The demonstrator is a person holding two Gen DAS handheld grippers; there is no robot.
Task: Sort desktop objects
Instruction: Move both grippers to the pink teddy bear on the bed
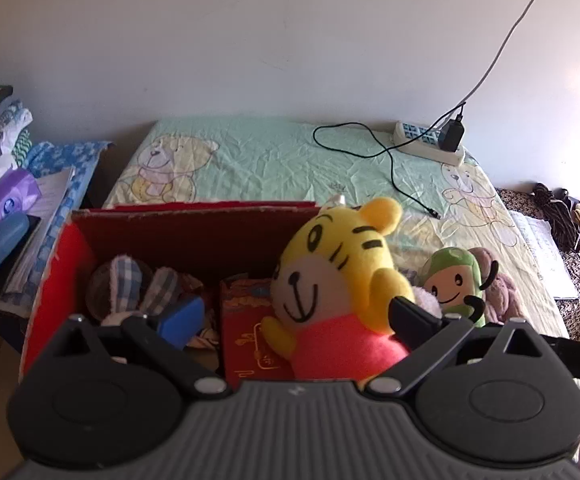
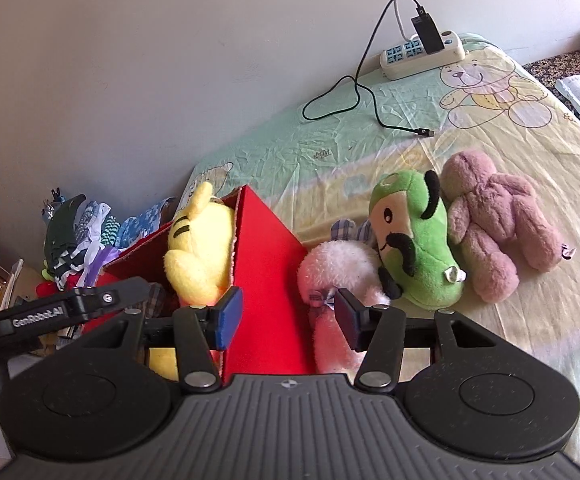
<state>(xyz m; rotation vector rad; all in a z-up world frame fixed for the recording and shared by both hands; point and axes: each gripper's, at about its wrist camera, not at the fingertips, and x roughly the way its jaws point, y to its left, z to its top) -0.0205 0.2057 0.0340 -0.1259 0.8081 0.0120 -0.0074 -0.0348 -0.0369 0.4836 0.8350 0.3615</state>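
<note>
- The left gripper (image 1: 296, 318) hung over the red cardboard box (image 1: 193, 232) with its jaws spread wide; the yellow tiger plush (image 1: 330, 276) sat between them, its pink body low in the gap. The blue pad (image 1: 181, 320) on the left finger stood clear of the toy; the right finger (image 1: 414, 316) lay against the tiger's yellow arm, though whether it pressed could not be told.
- The tiger plush leaned at the right end of the box, its head rising above the rim, beside a red packet with gold print (image 1: 249, 336) standing in the box.
- A checked plush (image 1: 129, 284) lay in the left part of the box.
- The right gripper (image 2: 287, 316) was open and held nothing; its jaws straddled the red outer wall of the box (image 2: 269, 280), the left pad (image 2: 229, 318) over the box side and the right finger (image 2: 348, 316) just in front of a pink-and-white plush (image 2: 338, 268).
- The pink-and-white plush lay on the bear-print bedsheet (image 2: 510, 160), touching the box wall.
- A green plush with a black moustache (image 2: 414, 240) rested against it, and a mauve plush bear (image 2: 498, 220) lay just beside the green one.
- Farther back, a white power strip (image 2: 422, 56) with a black charger (image 2: 428, 32) lay near the wall, its black cable (image 2: 354, 92) looping over the sheet.
</note>
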